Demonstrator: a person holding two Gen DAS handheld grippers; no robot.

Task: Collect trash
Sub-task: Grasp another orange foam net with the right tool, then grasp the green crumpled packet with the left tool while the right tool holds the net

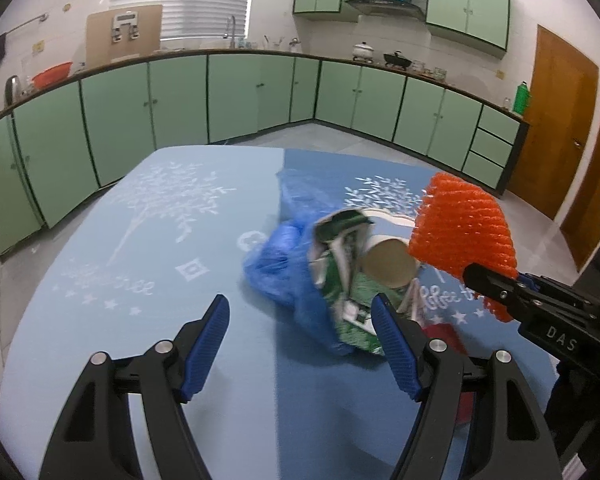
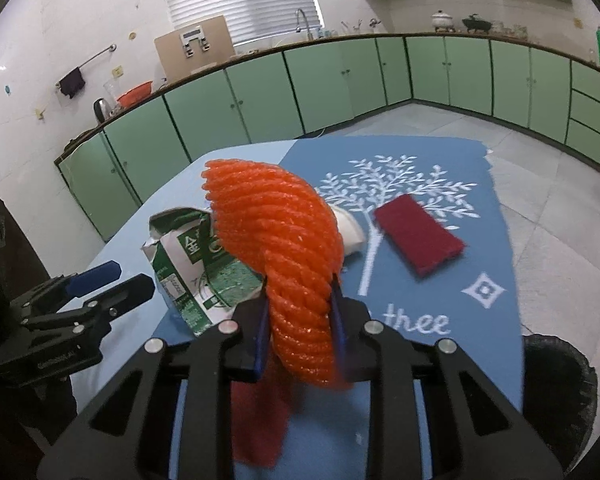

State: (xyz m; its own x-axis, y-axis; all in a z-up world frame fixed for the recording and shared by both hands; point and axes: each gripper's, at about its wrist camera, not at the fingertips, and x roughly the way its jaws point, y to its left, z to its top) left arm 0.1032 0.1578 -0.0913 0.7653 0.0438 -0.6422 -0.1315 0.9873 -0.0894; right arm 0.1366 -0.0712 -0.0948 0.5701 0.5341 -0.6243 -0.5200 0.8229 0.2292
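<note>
An orange foam net sleeve (image 2: 276,248) hangs above the blue tablecloth, and my right gripper (image 2: 299,284) is shut on its lower end. The left wrist view shows the same net (image 1: 464,228) and right gripper (image 1: 496,280) at the right. My left gripper (image 1: 300,304) stands open just above the cloth with nothing between its fingers; its right finger is close to a torn green-and-white carton (image 1: 344,280). The carton lies against a crumpled blue plastic bag (image 1: 280,264) and a tipped paper cup (image 1: 388,268).
A flat dark red pad (image 2: 418,232) lies on the tree print of the tablecloth (image 2: 480,240). Another red piece (image 2: 256,420) lies under my right gripper. A black bin (image 2: 556,396) stands off the table's right edge. Green kitchen cabinets (image 1: 180,100) line the walls behind.
</note>
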